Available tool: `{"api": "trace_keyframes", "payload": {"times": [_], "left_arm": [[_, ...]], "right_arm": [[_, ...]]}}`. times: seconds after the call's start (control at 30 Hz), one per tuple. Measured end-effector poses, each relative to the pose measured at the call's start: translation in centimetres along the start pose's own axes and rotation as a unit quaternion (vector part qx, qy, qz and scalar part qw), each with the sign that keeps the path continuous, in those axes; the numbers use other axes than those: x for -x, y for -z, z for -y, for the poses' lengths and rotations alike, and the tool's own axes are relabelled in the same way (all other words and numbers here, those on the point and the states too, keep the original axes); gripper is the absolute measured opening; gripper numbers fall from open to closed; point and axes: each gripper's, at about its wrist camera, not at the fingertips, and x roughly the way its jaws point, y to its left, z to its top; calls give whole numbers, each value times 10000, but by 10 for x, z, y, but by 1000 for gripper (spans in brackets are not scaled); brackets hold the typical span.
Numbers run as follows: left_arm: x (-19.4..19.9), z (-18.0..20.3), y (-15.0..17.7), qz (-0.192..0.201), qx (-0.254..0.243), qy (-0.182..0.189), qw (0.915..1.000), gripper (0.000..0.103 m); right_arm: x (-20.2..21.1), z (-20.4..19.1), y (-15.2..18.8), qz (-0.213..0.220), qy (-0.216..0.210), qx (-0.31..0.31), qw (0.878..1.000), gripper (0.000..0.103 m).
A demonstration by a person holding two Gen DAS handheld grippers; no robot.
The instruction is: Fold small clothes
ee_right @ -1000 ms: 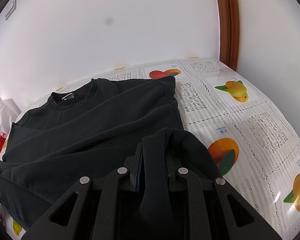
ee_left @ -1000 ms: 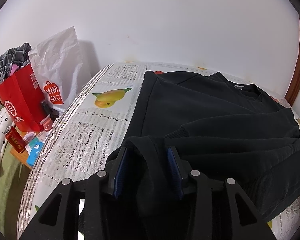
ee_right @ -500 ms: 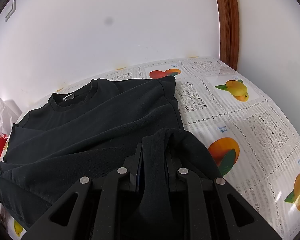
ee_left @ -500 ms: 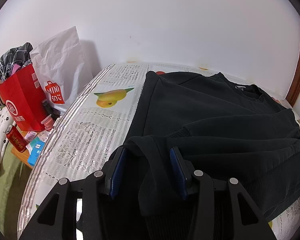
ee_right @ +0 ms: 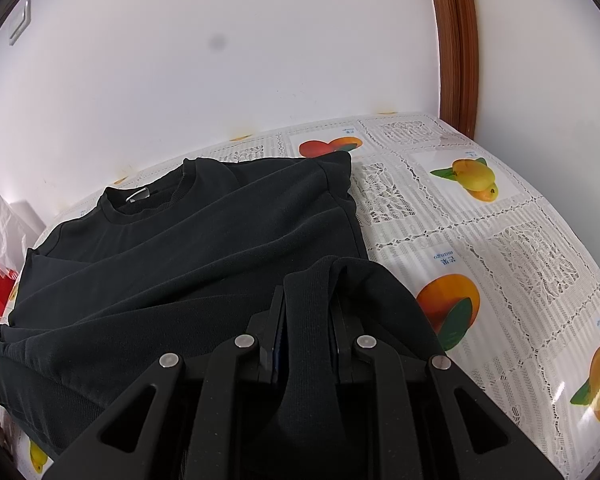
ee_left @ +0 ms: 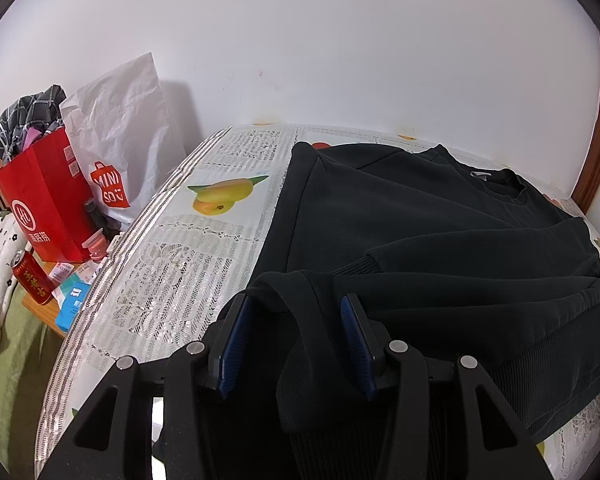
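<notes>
1. Sweater [ee_left: 440, 216] lies on the surface [ee_left: 172, 280], sleeves crossed in, ready for the hem fold.
2. My left fingers [ee_left: 354, 332] stand spread around the hem; my right fingers [ee_right: 278, 320] pinch it.

A black sweatshirt [ee_left: 420, 216] lies on a white lace-patterned tablecloth [ee_right: 520, 248] printed with yellow and orange fruit, while at nine o'clock in the left view stand a red bag [ee_left: 48, 204] and a white bag [ee_left: 120, 120] with a red logo.
</notes>
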Motion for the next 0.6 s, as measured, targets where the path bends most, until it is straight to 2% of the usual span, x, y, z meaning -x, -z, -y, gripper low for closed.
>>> {"api": "trace_keyframes", "payload": {"times": [0.43, 0.6], "left_arm": [[5, -1, 1, 108, -10, 17, 9999, 47], [8, -2, 1, 166, 26, 93, 9998, 50]], "right_arm": [[2, -1, 0, 28, -34, -26, 10000, 17], [8, -5, 2, 110, -19, 27, 9999, 24]]}}
